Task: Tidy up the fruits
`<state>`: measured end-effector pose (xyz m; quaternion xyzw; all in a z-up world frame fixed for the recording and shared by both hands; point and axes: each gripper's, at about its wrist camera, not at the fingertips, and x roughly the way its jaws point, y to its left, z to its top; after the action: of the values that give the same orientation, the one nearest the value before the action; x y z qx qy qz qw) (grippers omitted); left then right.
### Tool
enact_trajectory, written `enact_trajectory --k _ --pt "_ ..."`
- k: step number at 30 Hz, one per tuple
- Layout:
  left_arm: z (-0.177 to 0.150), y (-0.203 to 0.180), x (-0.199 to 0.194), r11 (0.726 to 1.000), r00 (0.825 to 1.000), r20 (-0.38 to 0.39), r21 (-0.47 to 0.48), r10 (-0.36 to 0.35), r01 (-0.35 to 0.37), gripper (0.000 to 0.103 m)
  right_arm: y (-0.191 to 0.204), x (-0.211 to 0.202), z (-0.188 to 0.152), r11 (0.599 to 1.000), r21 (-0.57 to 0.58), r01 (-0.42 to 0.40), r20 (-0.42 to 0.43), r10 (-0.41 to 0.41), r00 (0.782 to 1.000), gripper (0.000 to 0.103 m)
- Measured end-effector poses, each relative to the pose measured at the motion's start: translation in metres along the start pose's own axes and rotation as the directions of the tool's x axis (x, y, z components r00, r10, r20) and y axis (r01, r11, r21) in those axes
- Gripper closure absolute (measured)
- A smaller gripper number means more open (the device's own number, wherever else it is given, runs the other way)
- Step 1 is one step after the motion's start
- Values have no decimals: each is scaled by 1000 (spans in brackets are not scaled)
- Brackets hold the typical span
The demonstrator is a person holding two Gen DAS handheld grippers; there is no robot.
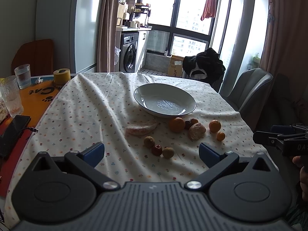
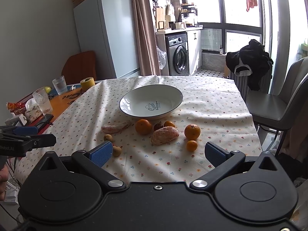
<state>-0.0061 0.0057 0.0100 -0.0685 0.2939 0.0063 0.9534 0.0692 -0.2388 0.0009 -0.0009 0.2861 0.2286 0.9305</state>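
The fruits lie loose on the flowered tablecloth just in front of the white bowl, none of them in it: a large orange nearest the bowl's near rim, a second orange off to the right with a small kumquat just beside it, and between the two oranges a peeled citrus piece with a dark red fruit and another small orange fruit tucked behind it. To the left lies a long peeled segment, and nearer the camera sit two brown longans with a small red fruit between them. The bowl holds nothing but its printed lettering. The left gripper hangs above the near edge of the cloth, its blue pads spread wide apart, grasping nothing and touching nothing; the longans and red fruit show in the gap between them, farther off. The right gripper is likewise spread wide and empty, its left pad overlapping one longan in the right wrist view, though whether it touches it is unclear. Each gripper shows at the edge of the other's view. Beyond the cloth on the left stand two glasses, a yellow tape roll and a phone; a grey chair stands at the right.
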Motion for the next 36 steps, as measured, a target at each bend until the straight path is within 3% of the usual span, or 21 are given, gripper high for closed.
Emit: enact_trajectory --k 15,27,36 --pt "2 7 1 1000 1000 10 11 13 -13 0 -5 4 -1 1000 8 0 12 -1 1000 0" --pt "-3 11 29 1000 1000 -2 -19 19 -19 0 -16 26 -9 999 -2 34 4 -34 999 0" --pt "0 11 48 999 1000 -5 -28 27 -27 0 -26 39 -14 1000 16 7 2 -7 1000 0"
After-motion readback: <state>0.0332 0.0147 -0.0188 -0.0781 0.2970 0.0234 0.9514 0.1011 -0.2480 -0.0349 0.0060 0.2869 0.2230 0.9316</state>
